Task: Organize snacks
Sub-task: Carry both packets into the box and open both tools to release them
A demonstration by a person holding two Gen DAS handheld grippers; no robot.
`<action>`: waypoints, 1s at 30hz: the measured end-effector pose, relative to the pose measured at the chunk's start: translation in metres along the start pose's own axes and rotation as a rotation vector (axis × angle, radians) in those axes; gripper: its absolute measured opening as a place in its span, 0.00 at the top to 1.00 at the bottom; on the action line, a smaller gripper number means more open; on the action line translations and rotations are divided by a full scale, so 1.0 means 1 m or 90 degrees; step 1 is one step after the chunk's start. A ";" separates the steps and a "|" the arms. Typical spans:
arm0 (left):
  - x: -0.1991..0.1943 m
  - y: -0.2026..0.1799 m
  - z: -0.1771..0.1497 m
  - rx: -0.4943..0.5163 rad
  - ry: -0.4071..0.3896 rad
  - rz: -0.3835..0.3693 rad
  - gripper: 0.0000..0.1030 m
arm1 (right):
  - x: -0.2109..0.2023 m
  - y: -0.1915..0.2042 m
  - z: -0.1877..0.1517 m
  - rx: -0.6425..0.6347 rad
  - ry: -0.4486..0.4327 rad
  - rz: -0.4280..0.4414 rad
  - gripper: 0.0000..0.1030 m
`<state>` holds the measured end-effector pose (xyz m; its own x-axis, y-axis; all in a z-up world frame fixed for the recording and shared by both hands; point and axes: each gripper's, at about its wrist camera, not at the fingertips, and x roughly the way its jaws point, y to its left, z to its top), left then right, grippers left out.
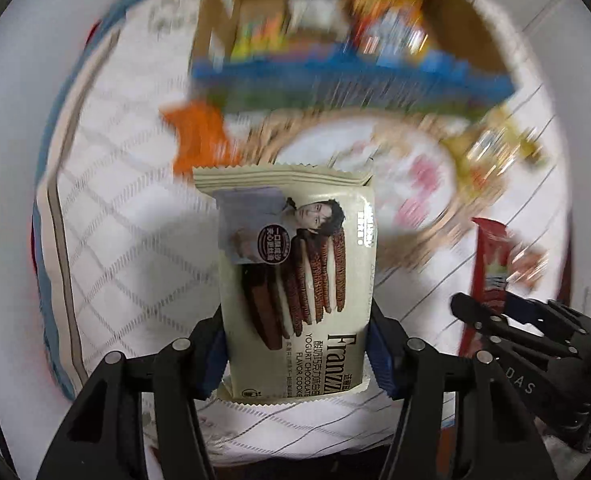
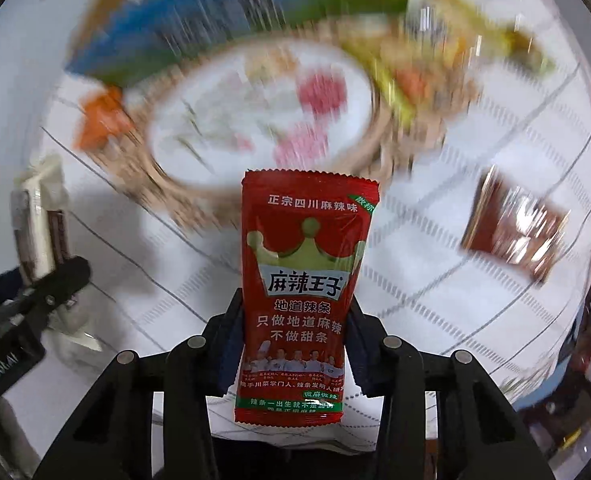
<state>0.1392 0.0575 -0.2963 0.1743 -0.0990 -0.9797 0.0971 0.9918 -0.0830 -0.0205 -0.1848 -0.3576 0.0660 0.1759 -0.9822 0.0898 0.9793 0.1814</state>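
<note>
My left gripper [image 1: 295, 356] is shut on a cream Franzzi cookie packet [image 1: 291, 276], held above the white quilted cloth. My right gripper [image 2: 295, 344] is shut on a red spicy-strip packet [image 2: 305, 292], held upright above the cloth. The right gripper also shows in the left wrist view [image 1: 507, 328] with its red packet [image 1: 489, 268]. The left gripper shows at the left of the right wrist view [image 2: 51, 280] with the cream packet [image 2: 39, 224]. A round woven basket with a floral lining [image 1: 423, 236] [image 2: 167, 184] lies ahead, blurred.
A cardboard box [image 1: 471, 20] with several colourful snacks stands beyond the basket, its blue printed flap [image 1: 335, 76] [image 2: 199, 24] facing me. An orange packet [image 1: 199, 136] [image 2: 103, 116], a yellow-green packet [image 1: 491, 152] [image 2: 435, 60] and a brown packet [image 2: 515, 232] lie on the cloth.
</note>
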 end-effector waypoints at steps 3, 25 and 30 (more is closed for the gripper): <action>-0.032 -0.003 0.010 -0.001 -0.047 -0.027 0.46 | -0.062 0.005 0.024 -0.017 -0.065 0.019 0.55; 0.018 0.057 0.292 0.013 -0.031 0.024 0.45 | -0.033 0.025 0.311 0.025 -0.116 -0.065 0.55; 0.048 0.069 0.310 0.006 0.002 0.034 0.45 | -0.003 0.023 0.327 0.031 -0.093 -0.079 0.54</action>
<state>0.4584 0.0965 -0.2922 0.1766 -0.0456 -0.9832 0.0972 0.9948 -0.0286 0.3067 -0.1962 -0.3342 0.1952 0.0348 -0.9801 0.1542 0.9859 0.0657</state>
